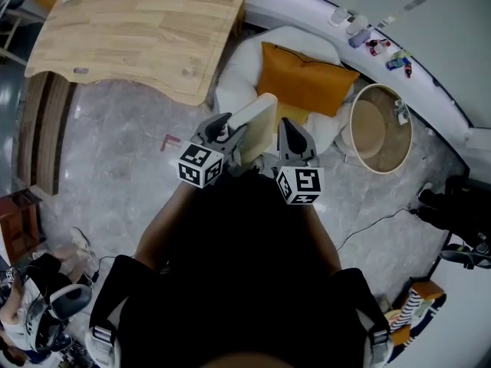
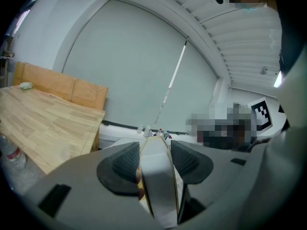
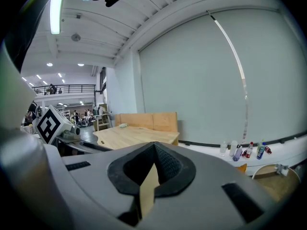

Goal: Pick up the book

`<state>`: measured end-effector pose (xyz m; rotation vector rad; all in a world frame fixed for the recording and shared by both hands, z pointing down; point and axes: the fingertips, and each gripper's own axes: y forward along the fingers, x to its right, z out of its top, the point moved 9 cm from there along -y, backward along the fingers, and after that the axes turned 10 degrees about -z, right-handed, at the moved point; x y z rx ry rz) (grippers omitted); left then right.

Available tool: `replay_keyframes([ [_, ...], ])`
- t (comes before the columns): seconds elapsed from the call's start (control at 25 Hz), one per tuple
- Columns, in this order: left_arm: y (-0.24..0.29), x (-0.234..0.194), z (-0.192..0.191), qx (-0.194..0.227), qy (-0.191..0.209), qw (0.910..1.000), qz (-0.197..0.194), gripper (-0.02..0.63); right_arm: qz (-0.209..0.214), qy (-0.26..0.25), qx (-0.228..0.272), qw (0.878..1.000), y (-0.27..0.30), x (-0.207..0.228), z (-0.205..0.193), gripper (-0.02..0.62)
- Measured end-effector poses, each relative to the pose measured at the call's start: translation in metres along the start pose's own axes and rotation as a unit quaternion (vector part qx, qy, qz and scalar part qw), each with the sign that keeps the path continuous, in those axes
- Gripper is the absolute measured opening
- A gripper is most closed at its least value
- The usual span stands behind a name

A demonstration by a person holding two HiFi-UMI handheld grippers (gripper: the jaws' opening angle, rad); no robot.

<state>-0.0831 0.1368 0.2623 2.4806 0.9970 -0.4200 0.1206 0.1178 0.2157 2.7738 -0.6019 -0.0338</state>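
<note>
In the head view a cream-covered book (image 1: 259, 123) stands on edge in the air in front of the person, held between both grippers. My left gripper (image 1: 230, 134) is shut on it from the left. In the left gripper view the pale spine of the book (image 2: 158, 181) fills the gap, with both dark pads (image 2: 125, 163) pressed against it. My right gripper (image 1: 288, 135) is shut on the book's right side. In the right gripper view a thin cream edge of the book (image 3: 147, 195) is pinched between its closed jaws.
Beyond the book stands a white armchair (image 1: 238, 67) with an orange cushion (image 1: 307, 79). A round wooden side table (image 1: 380, 129) is to its right, a large wooden table (image 1: 138, 29) to the left. Small bottles (image 1: 376, 43) line the window ledge. A cable (image 1: 376, 225) crosses the floor.
</note>
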Motion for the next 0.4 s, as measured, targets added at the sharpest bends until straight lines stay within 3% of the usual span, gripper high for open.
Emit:
replay_keyframes([
  [0.4, -0.0029, 0.004, -0.0049, -0.006, 0.001, 1.0, -0.005, 0.216, 0.003, 0.007, -0.001, 1.0, -0.0049, -0.0034, -0.0052, 0.002],
])
